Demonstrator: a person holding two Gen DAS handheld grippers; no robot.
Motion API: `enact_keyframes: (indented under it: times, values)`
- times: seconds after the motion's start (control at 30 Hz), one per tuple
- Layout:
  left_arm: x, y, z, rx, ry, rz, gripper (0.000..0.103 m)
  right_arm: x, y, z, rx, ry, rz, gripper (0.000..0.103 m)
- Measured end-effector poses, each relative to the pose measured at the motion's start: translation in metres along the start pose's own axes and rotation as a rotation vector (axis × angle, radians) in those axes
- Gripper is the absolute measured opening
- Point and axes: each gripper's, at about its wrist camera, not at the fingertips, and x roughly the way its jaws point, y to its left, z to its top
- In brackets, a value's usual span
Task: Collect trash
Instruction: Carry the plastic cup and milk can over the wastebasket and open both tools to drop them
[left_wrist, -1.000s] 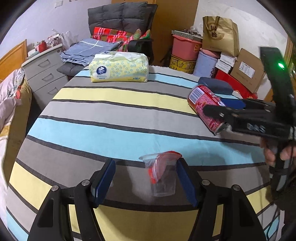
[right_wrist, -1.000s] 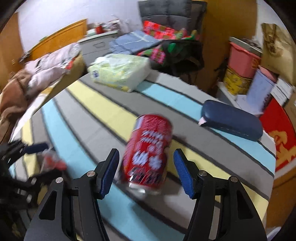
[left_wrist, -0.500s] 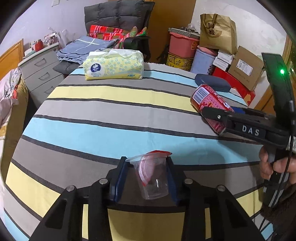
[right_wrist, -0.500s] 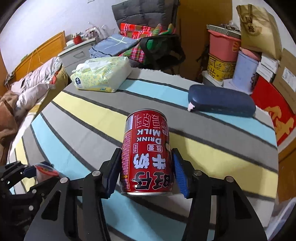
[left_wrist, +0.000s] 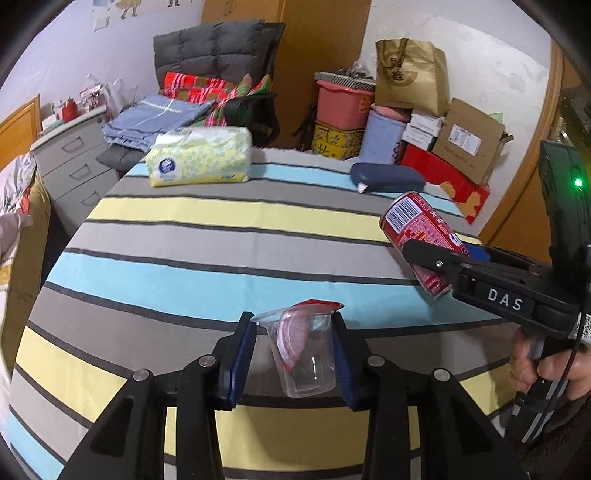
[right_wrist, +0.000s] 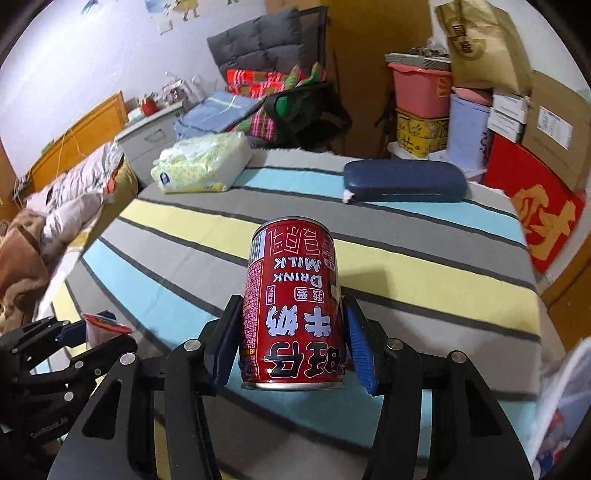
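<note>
The table (left_wrist: 192, 236) is round and covered by a cloth striped in grey, yellow and light blue with thin dark lines. At its far edge lies a yellow soft pack of tissues (left_wrist: 201, 156), and well apart to the right, a dark blue glasses case (left_wrist: 388, 178) lies flat.

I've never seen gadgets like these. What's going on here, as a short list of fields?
Setting: round table with a striped tablecloth in a cluttered room
Left gripper: jaws closed on a clear plastic cup with a red wrapper inside
Right gripper: jaws closed on a red milk drink can, label upside down in its own camera
Still on the table: yellow tissue pack; dark blue case
Trash bin: not in view
</note>
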Motion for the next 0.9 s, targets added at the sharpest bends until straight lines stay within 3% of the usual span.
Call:
enact_keyframes:
  times: [0.47,0.9]
  values:
    - [-0.046,-0.060,-0.006,0.080,-0.075,-0.048,0.040,-0.061,-0.023,-0.029,0.072,-0.104,-0.040,0.054]
    - [-0.082,-0.155,-0.013,0.202,-0.136,-0.153,0.040,-0.125,-0.062,-0.058,0.152,-0.202,-0.133,0.054]
